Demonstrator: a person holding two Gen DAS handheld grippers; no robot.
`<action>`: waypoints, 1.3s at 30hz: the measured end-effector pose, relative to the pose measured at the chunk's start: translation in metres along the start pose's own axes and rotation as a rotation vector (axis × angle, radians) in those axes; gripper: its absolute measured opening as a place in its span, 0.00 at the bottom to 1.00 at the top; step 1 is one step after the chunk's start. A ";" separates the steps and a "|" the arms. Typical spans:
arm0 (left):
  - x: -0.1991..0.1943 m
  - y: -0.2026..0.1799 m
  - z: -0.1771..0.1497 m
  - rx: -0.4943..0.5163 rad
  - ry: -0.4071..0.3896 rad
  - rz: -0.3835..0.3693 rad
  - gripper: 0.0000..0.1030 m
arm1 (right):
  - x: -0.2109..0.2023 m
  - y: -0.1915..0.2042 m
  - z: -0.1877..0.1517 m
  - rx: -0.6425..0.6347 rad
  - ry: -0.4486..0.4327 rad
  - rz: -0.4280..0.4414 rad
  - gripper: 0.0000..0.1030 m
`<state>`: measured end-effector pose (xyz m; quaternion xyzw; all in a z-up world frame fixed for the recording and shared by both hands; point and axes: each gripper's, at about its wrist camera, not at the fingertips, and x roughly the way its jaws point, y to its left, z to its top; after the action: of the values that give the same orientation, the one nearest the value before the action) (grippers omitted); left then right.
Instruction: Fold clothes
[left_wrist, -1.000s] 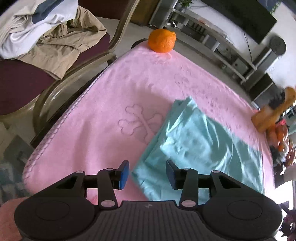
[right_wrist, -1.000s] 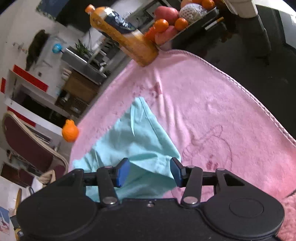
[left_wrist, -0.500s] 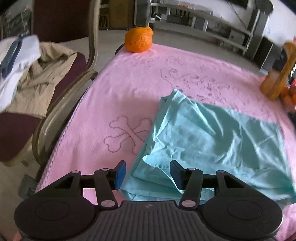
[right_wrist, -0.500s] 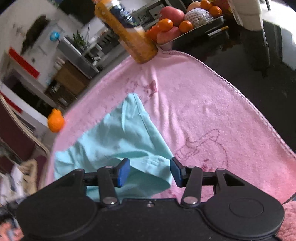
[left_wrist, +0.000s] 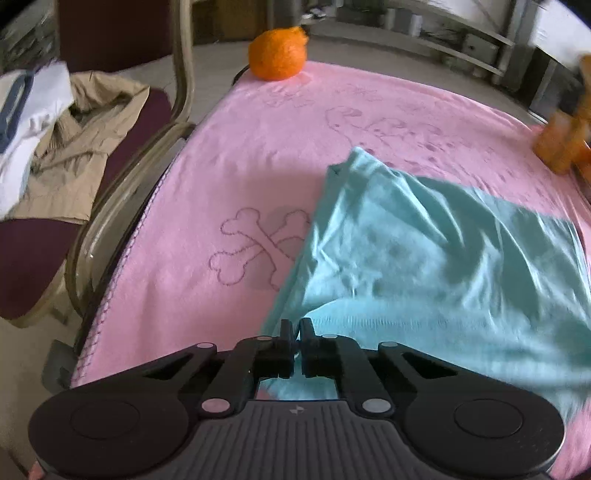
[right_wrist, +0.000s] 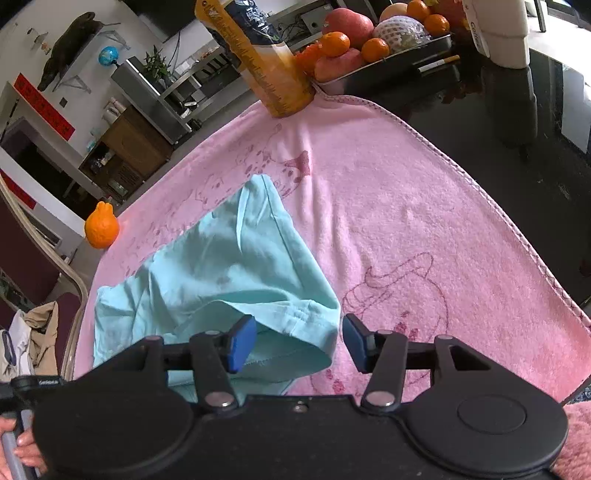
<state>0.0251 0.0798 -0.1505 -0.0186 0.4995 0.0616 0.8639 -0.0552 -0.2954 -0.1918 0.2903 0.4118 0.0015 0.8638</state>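
A teal garment (left_wrist: 424, 258), folded and rumpled, lies on a pink towel (left_wrist: 240, 166). In the left wrist view my left gripper (left_wrist: 295, 334) is shut on the garment's near left edge, and the cloth rises into a ridge at the fingers. In the right wrist view the garment (right_wrist: 229, 266) has its near right corner and hem between the blue pads of my right gripper (right_wrist: 299, 343). Those jaws are opening a little and the pads do not press the cloth.
An orange (left_wrist: 277, 53) sits at the towel's far corner. A chair (left_wrist: 122, 158) heaped with clothes (left_wrist: 66, 140) stands to the left. A juice bottle (right_wrist: 258, 55), a fruit tray (right_wrist: 369, 40) and a white cup (right_wrist: 495, 29) stand on the dark table (right_wrist: 535, 166) beyond the towel (right_wrist: 406, 206).
My left gripper has closed from wide open onto the garment's near edge and has rolled and shifted along the towel. The right gripper has barely moved.
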 end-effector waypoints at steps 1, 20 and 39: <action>-0.004 0.000 -0.009 0.034 0.004 0.003 0.03 | -0.001 0.000 0.000 -0.001 0.000 -0.001 0.49; -0.029 0.052 -0.052 -0.064 -0.134 -0.094 0.36 | -0.013 0.005 -0.006 -0.071 -0.039 -0.072 0.42; -0.023 -0.002 -0.039 0.177 -0.179 0.021 0.39 | 0.008 0.031 -0.015 -0.228 -0.022 -0.231 0.44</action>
<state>-0.0195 0.0720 -0.1496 0.0685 0.4243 0.0275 0.9025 -0.0533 -0.2603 -0.1899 0.1410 0.4303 -0.0544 0.8900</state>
